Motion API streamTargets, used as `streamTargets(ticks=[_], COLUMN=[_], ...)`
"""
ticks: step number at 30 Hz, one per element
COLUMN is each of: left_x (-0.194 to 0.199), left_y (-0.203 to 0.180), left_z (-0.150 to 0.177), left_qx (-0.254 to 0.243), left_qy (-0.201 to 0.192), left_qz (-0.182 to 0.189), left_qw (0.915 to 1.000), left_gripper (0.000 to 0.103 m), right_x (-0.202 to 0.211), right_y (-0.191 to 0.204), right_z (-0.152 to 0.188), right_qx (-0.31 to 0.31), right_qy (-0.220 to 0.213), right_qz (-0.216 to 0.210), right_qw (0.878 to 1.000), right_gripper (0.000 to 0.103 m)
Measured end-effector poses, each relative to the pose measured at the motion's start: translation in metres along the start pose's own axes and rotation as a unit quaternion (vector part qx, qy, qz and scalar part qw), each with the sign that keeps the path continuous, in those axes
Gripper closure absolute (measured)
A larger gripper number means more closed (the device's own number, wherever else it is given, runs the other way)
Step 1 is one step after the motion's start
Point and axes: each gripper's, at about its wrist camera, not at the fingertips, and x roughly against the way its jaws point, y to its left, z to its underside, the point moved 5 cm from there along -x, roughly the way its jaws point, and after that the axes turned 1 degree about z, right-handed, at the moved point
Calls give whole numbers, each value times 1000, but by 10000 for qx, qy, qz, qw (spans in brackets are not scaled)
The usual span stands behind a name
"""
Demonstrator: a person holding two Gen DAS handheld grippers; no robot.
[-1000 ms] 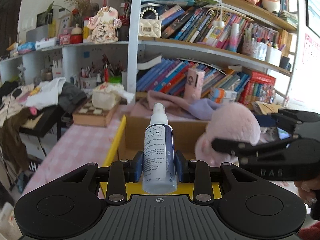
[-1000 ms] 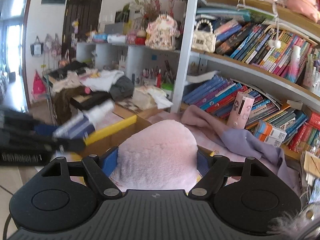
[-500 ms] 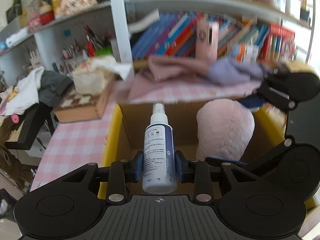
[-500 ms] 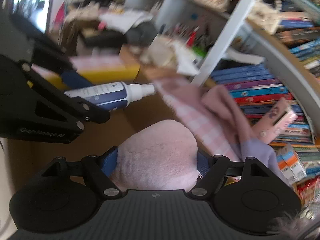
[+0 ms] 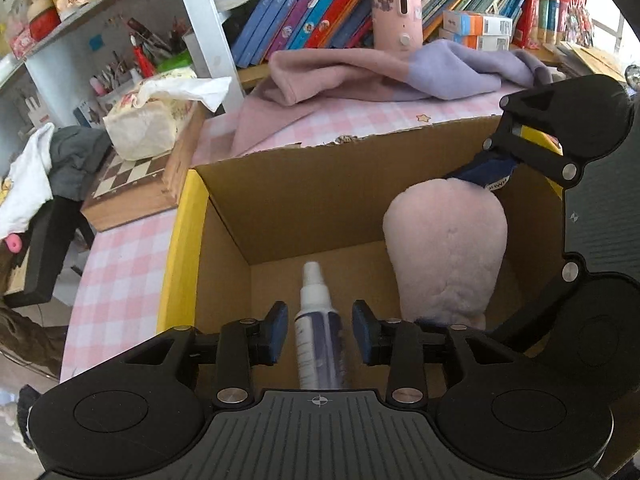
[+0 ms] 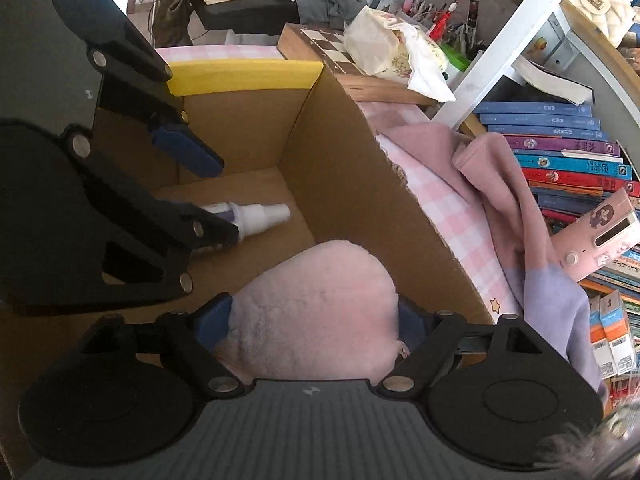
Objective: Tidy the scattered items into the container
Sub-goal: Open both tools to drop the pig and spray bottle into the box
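An open cardboard box (image 5: 300,196) with a yellow flap fills both views. A white and blue spray bottle (image 5: 318,332) lies on the box floor, nozzle toward the far wall. My left gripper (image 5: 320,332) hangs over it with its jaws opening, and a gap shows on each side of the bottle. The right wrist view shows the same bottle (image 6: 260,214) beside the left gripper (image 6: 226,202). A pink plush toy (image 6: 316,308) stands inside the box (image 6: 348,184). My right gripper (image 6: 314,320) has both pads against its sides while its jaws ease open. The plush (image 5: 444,252) stands against the box's right wall.
Beyond the box lie a pink checked tablecloth (image 5: 120,272), a wooden chessboard case (image 5: 136,184) under a tissue bag (image 5: 148,120), and a pink and purple garment (image 5: 380,76). Book-filled shelves (image 5: 320,12) stand behind. A pink device (image 5: 396,4) leans on the books.
Both grippers dropped into the box and tipped downward. The left jaws spread and let go of the spray bottle, which now lies on the box floor. The plush stays between the right pads.
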Motion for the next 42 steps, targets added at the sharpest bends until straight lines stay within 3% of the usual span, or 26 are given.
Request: streamTargets(ticks=[4,8,11,18,28,36,42], left_x=[3,14,37,91,156,190,195], left_y=[-1,7,12,9,-11,-26,-28], left_z=[0,0,1,8,34,66,101], left_qx=[-13,112,402,584,695,730,1077], left_qy=[-57,-253,-588,-1274,-1816,-1993,-1778], left_qz=[-95,-388,-167,-239,-203,-167,-204], left_qw=[9999,9989,9973,9898,9807,9771,9779], left_gripper=[51,25,9,7,6,5,4], right_x=[2,12,27,73,139,184,206], right_y=[3,1,-2,-6,15,29,45], right_z=[0,1,2,1,21,57,84], right_qx=[62,11,-176,-621,-1021,-1580,-1970], right_qy=[-31,-234,-450,-979,-1530,-1703,-1718], right_qz=[130,391,478,788,1249,1513,1666], right_qw=[9999,9990,9977,9901,9750,9608,9507], right_gripper=[14,2,2,0,0,0,0])
